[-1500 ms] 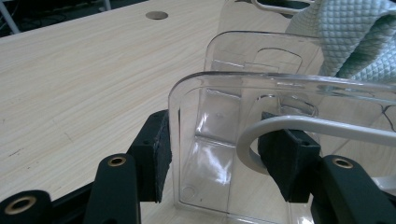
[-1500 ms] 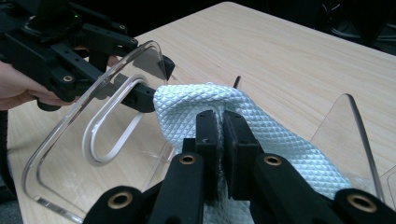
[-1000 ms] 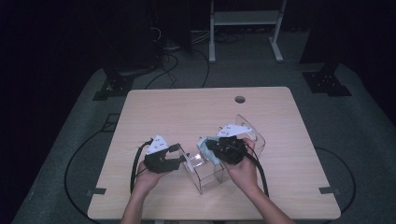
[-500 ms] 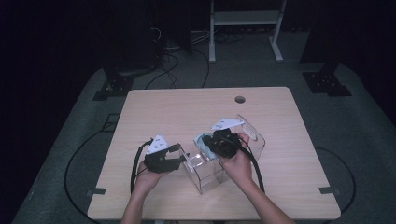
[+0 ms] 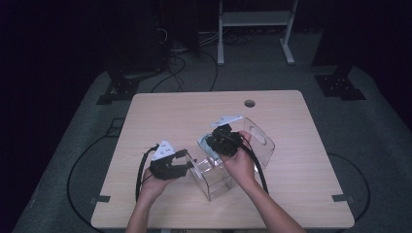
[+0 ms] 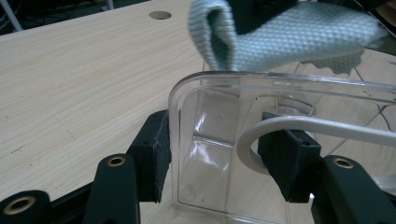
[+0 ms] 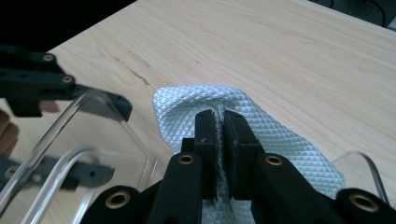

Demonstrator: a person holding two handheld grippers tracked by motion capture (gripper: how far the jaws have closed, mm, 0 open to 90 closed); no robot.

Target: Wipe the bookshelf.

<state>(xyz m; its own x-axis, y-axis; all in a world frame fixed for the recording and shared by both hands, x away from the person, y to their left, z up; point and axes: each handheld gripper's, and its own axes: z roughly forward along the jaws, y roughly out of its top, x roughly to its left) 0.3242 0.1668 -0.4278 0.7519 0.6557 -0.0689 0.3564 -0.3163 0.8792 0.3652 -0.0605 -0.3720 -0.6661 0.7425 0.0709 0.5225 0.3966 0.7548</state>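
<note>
A clear plastic container point(image 5: 214, 182) lies on its side near the front middle of the wooden table point(image 5: 170, 116). My left gripper point(image 5: 187, 162) is shut on its left end; in the left gripper view the pads point(image 6: 156, 154) press the clear wall point(image 6: 205, 116) from both sides, next to a white curved handle point(image 6: 327, 128). My right gripper point(image 5: 212, 143) hangs over the container's top, shut on a pale blue-green woven cloth point(image 5: 203, 145). In the right gripper view the jaws point(image 7: 220, 123) pinch a fold of that cloth point(image 7: 280, 140) above the container's rim point(image 7: 60, 121). The cloth point(image 6: 280, 37) rests against the container's upper edge.
A round cable hole point(image 5: 249, 103) sits near the table's far edge. Black cables trail from both grippers toward the front edge. A white metal frame point(image 5: 255, 19) and more cables stand on the dark floor behind the table.
My right gripper has slid with the cloth along the container, to the left and away from the person. The left gripper and the container have stayed put.
</note>
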